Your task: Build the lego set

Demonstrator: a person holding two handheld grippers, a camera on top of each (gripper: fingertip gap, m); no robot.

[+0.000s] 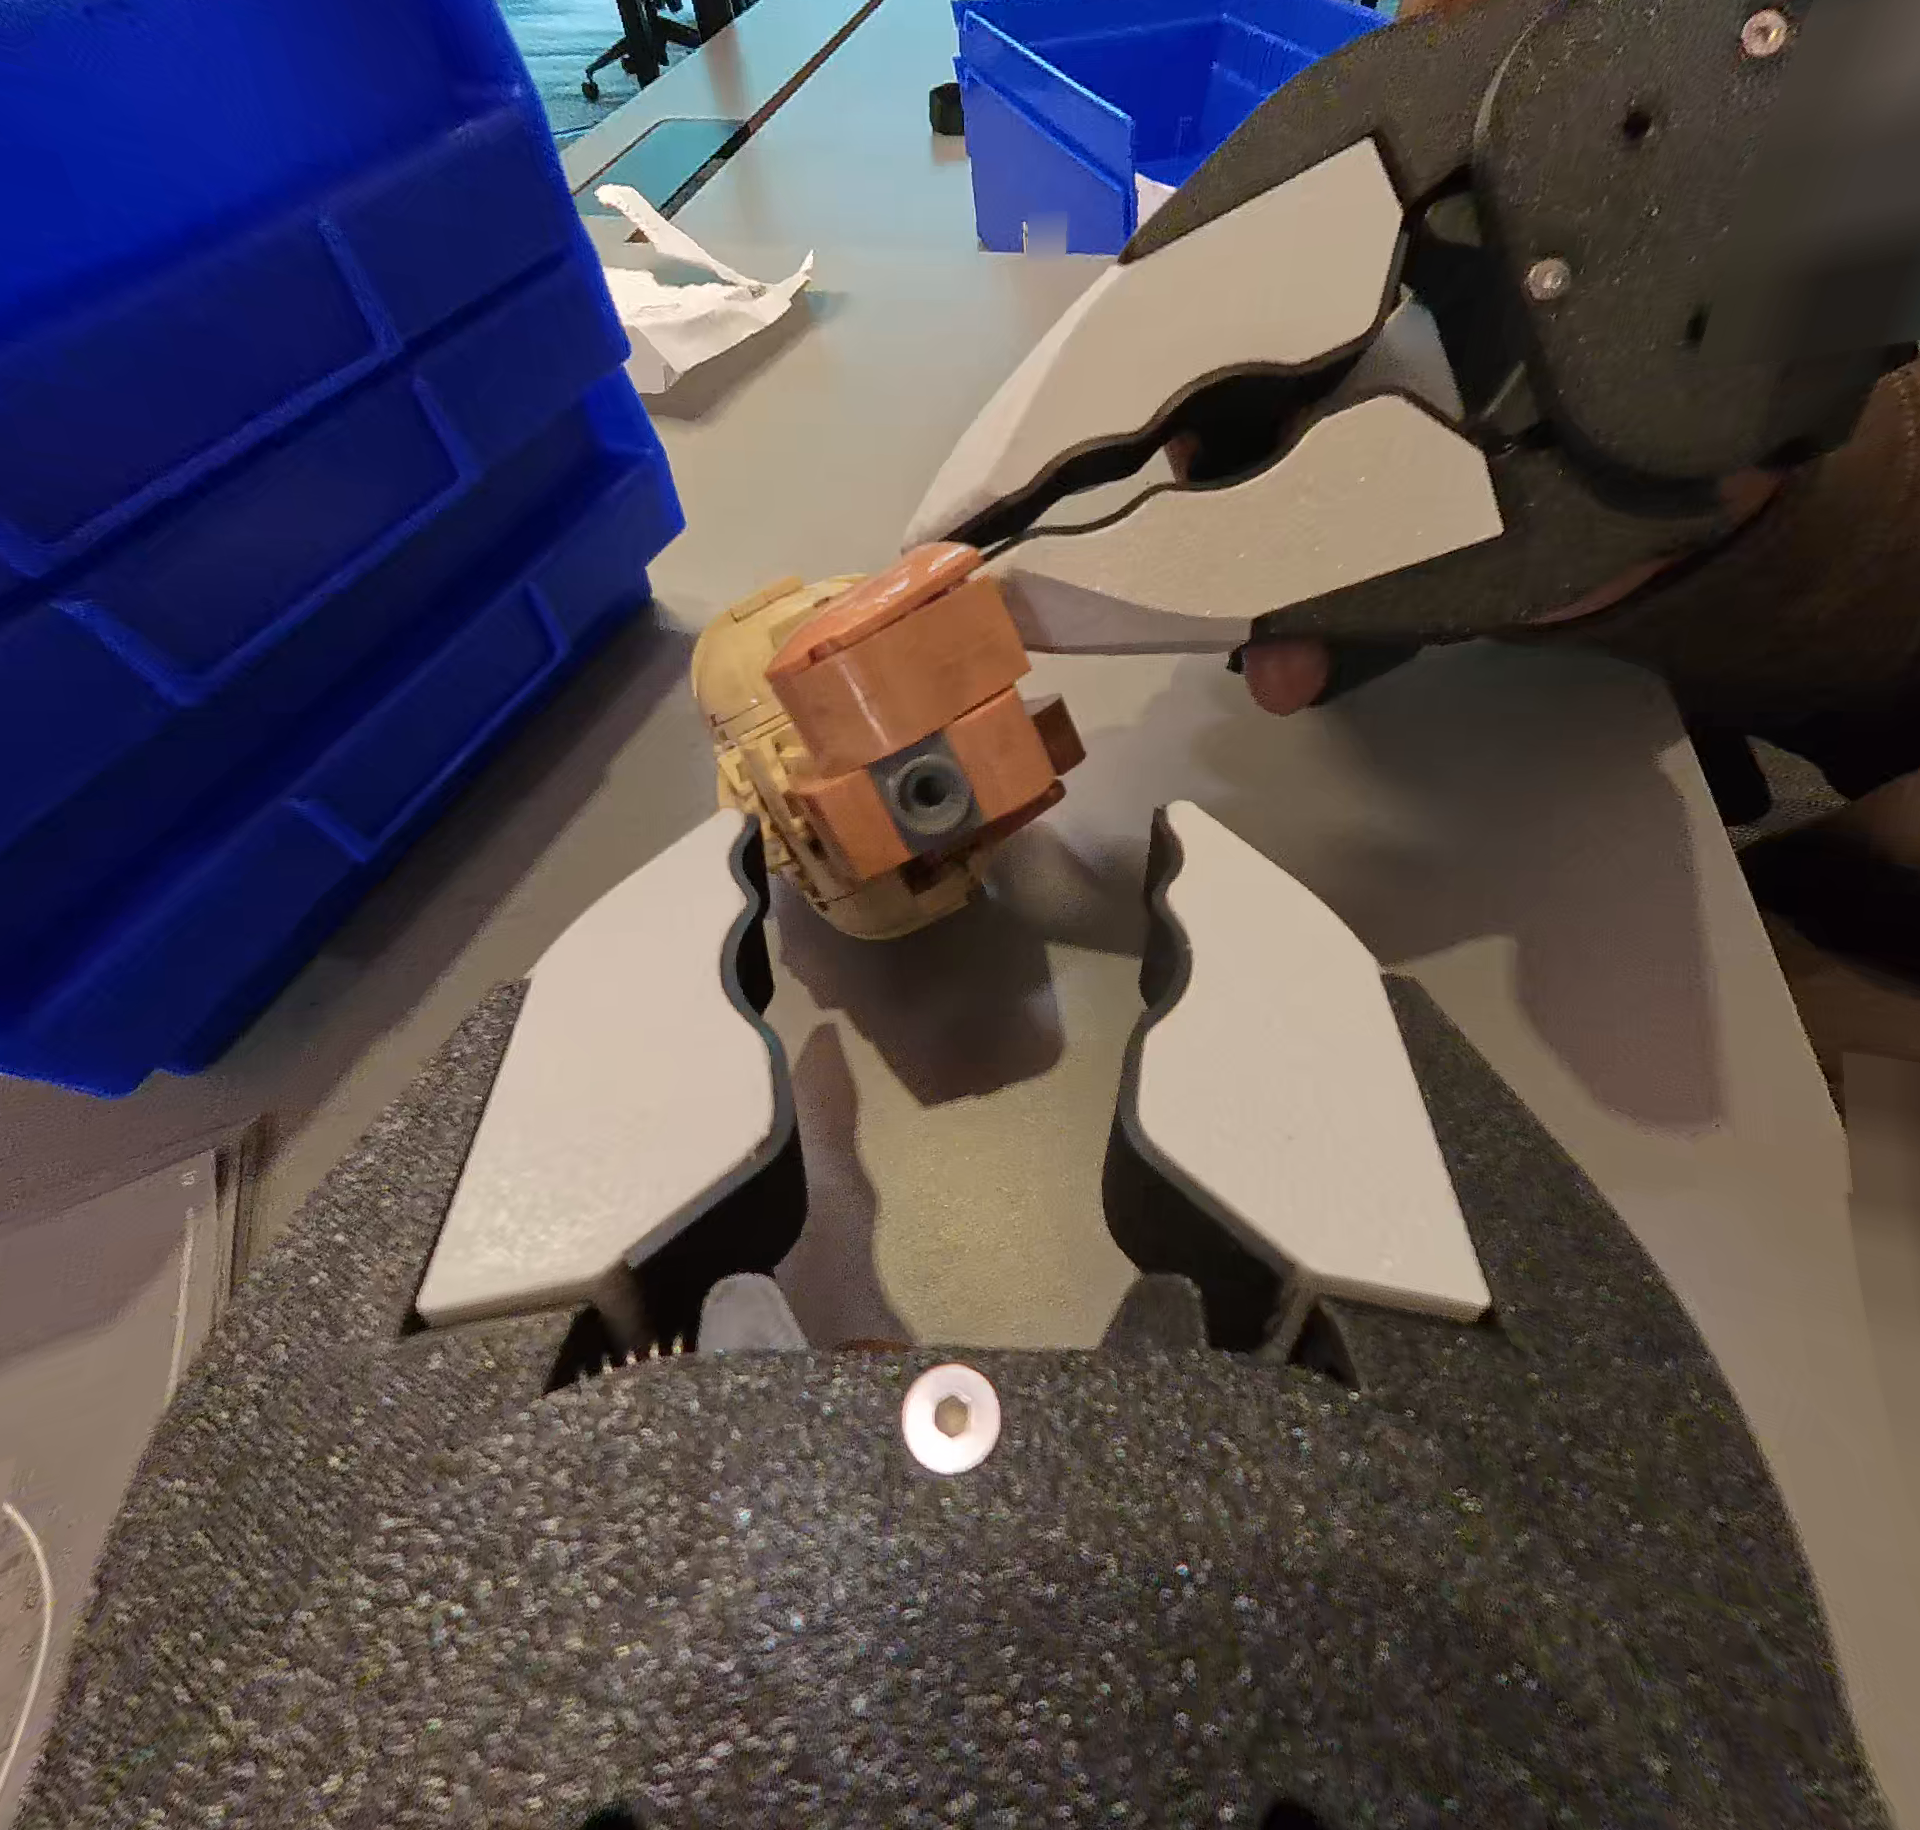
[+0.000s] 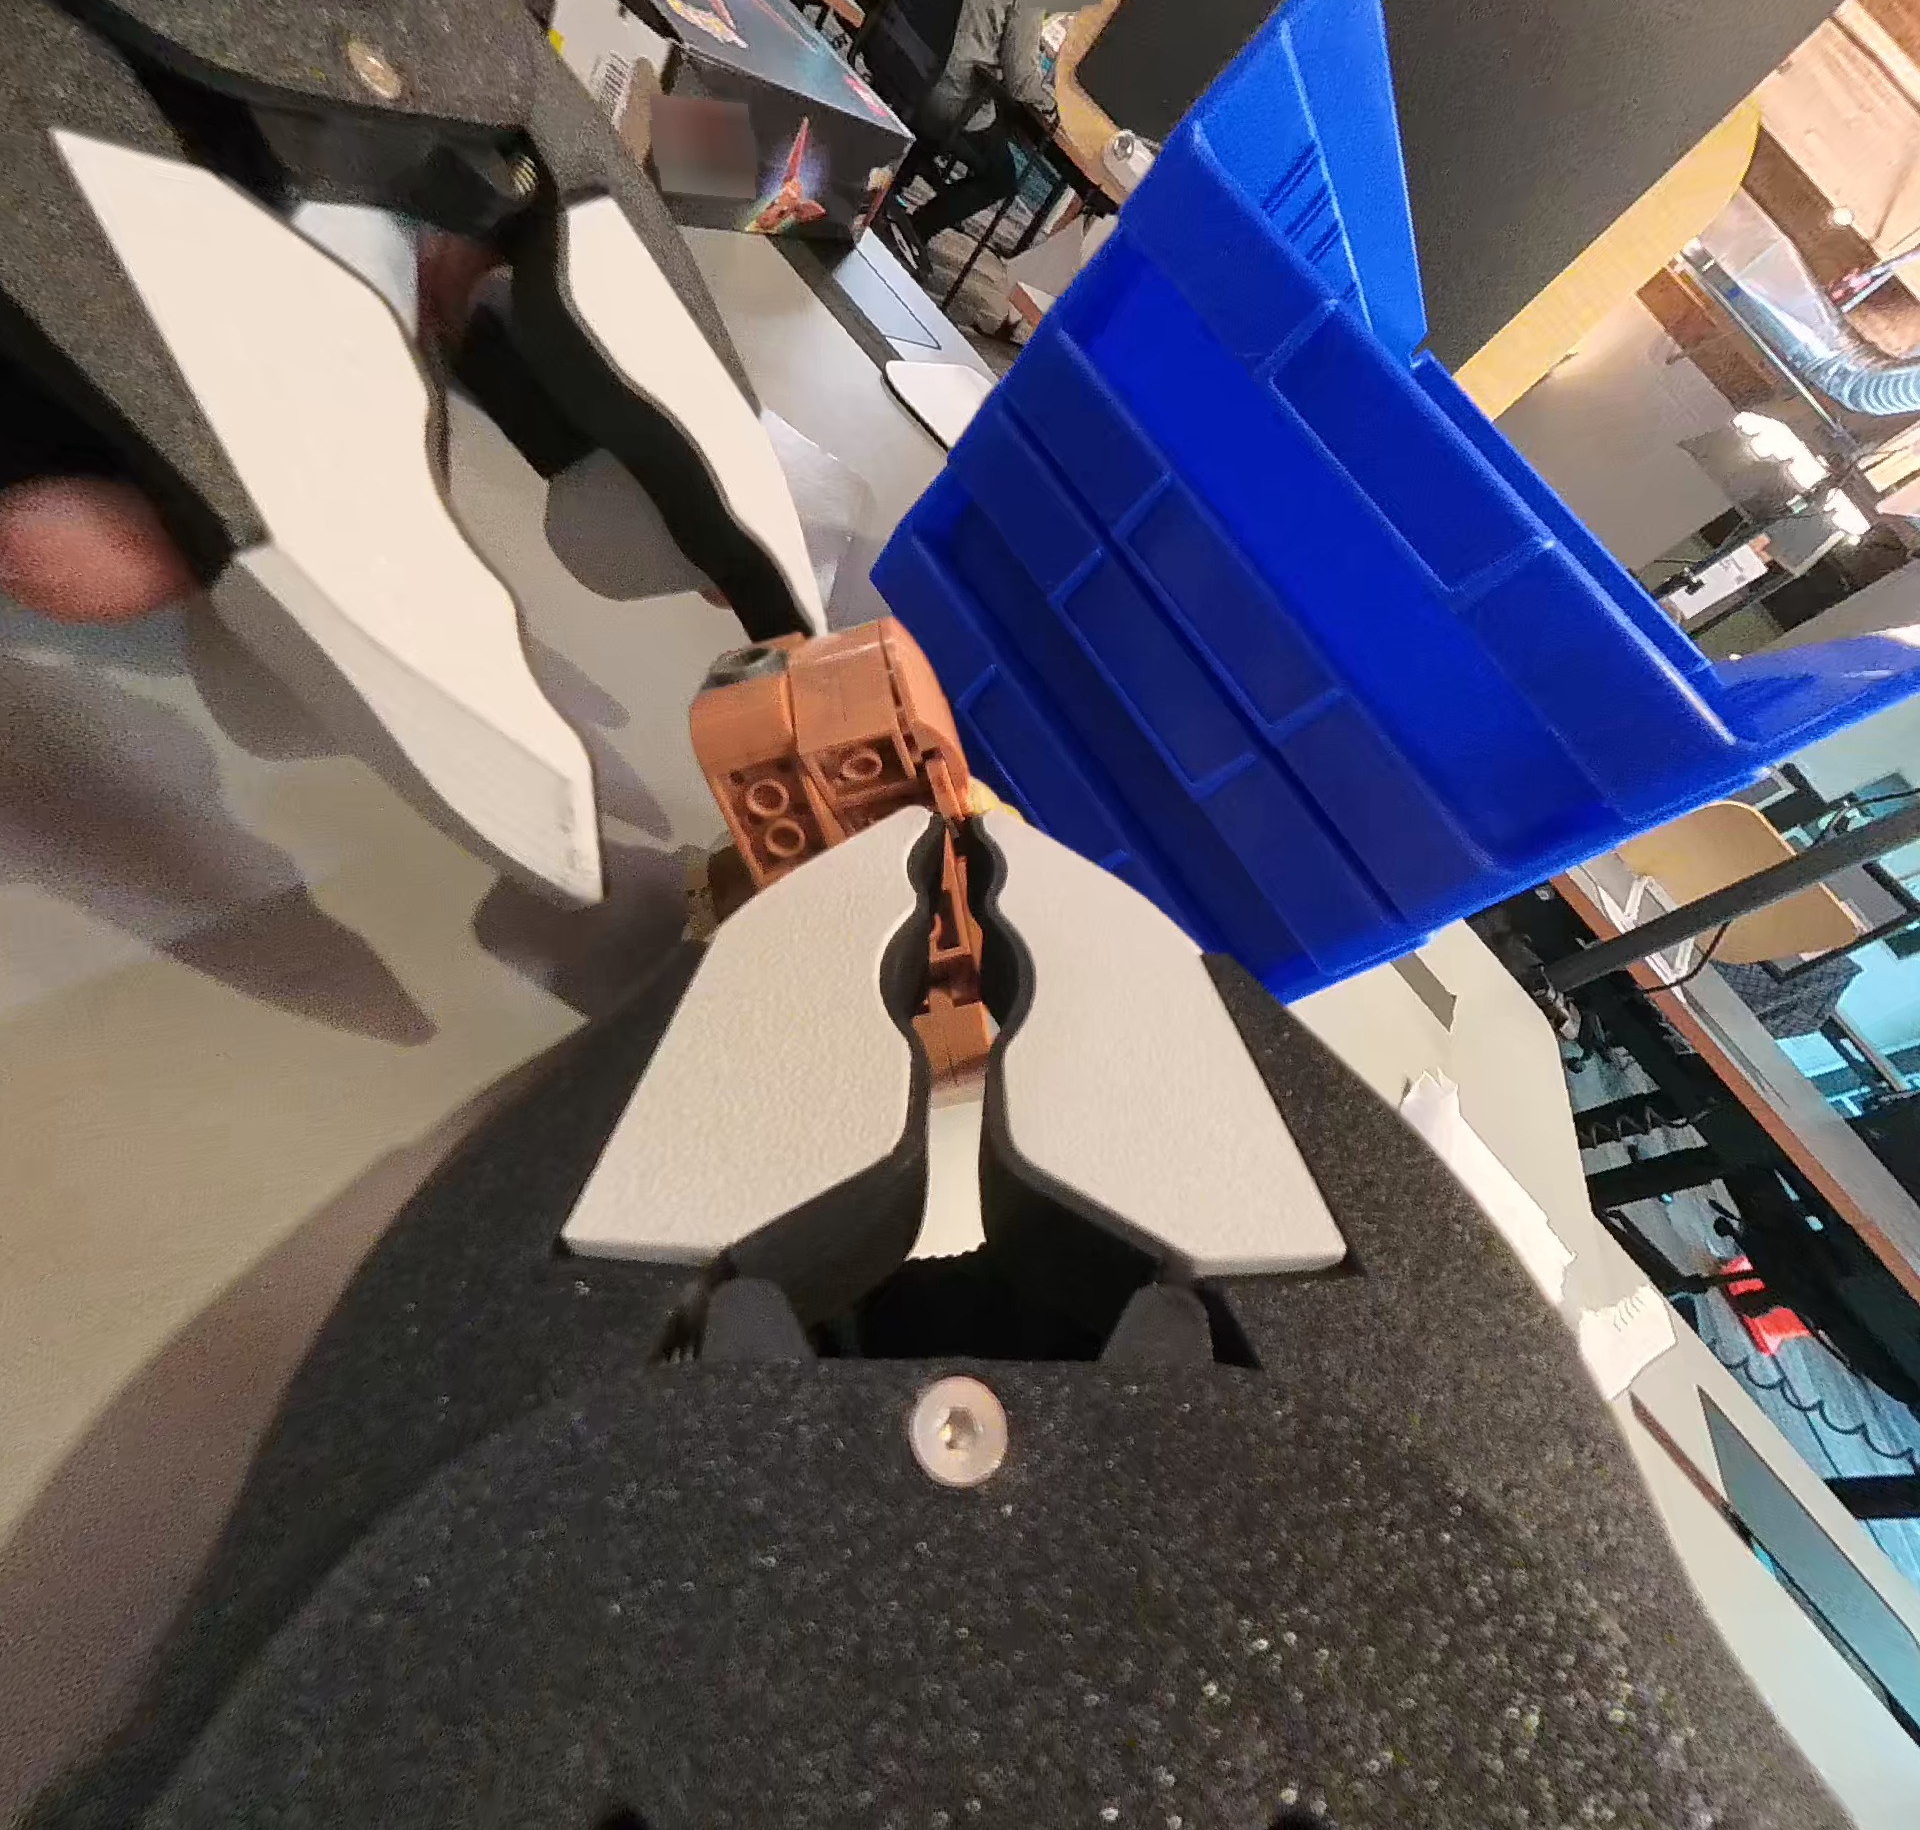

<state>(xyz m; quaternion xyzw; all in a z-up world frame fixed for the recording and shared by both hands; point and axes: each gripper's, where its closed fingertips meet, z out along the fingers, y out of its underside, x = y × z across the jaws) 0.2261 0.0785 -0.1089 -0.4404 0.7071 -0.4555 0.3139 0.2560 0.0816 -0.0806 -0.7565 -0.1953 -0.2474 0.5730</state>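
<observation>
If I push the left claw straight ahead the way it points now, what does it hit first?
Most likely the lego assembly: it sits just past the open left claw, nearly centred between its tips. The right claw grips the assembly's brown top plate. Depth is hard to judge, but nothing else lies between.

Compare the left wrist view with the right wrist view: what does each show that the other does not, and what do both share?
Left wrist view only: the tan rounded section of the model, crumpled paper, a second blue bin.
Right wrist view only: the thin brown piece between the right gripper's closed fingers, a printed box.
Both: the brown brick block, the open left gripper, the large blue bin.
</observation>
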